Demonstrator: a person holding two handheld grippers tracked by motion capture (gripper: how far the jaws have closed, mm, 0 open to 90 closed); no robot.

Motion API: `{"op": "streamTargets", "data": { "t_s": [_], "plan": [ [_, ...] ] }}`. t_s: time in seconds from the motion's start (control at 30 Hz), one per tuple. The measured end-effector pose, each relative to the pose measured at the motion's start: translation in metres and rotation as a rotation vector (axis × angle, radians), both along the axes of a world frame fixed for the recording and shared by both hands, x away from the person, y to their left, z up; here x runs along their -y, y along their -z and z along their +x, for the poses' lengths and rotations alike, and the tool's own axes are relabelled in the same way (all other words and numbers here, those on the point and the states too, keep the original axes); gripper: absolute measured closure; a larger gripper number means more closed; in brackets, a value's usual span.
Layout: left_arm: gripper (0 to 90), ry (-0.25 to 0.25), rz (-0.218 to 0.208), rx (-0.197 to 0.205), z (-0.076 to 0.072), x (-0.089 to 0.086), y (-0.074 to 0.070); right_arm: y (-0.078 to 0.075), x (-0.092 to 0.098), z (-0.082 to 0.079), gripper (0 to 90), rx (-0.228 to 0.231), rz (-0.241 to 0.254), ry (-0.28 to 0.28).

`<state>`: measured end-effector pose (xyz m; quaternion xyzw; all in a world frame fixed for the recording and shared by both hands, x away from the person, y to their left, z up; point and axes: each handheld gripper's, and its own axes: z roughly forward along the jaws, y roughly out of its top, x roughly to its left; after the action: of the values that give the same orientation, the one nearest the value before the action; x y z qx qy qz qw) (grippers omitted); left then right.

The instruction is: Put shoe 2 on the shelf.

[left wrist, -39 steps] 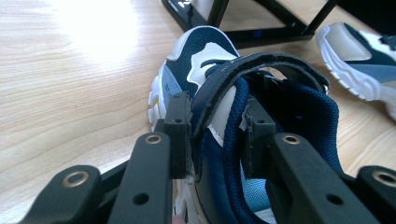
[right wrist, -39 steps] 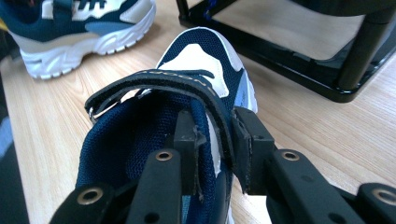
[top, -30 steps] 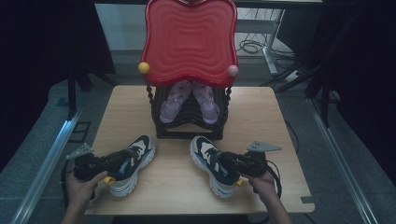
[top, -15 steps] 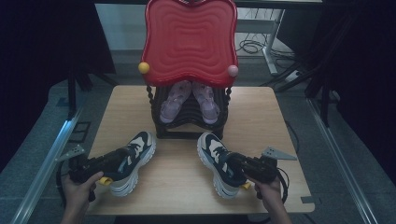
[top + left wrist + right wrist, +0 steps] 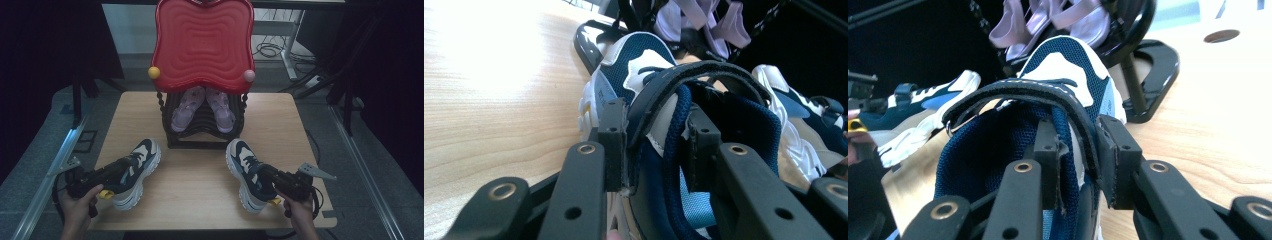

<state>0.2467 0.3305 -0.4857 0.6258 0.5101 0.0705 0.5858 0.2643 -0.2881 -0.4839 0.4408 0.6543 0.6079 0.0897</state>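
Wooden table bears shoe rack, grey floor around.

Two navy sneakers, two lilac sandals, one black rack, one red tray

Two navy-and-white sneakers; lilac sandals; glossy red rippled tray; black rack; pale wood-grain counter.

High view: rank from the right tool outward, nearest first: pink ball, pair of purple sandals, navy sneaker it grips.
1. Navy sneaker, gripped at its heel collar by the right tool, front right of the table.
2. Purple sandals, on the black rack behind that sneaker, mid-table.
3. Pink ball, higher up at the red tray's right corner.
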Motion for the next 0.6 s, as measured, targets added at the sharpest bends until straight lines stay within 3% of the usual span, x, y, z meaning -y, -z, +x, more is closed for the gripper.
{"op": "streamTargets", "data": {
  "t_s": [0.3,0.43,0.6],
  "plan": [
    [67.5,-0.021,-0.067,0.022,0.000,-0.007,-0.004,-0.006,0.018,-0.003,72.6,0.021,0.058,0.086],
    [67.4,-0.034,-0.072,0.037,0.000,-0.008,-0.009,-0.007,0.024,-0.002,72.6,0.030,0.097,0.134],
    [67.4,-0.041,-0.088,0.047,0.004,-0.008,-0.013,-0.009,0.032,0.005,72.5,0.031,0.131,0.149]
  ]
}}
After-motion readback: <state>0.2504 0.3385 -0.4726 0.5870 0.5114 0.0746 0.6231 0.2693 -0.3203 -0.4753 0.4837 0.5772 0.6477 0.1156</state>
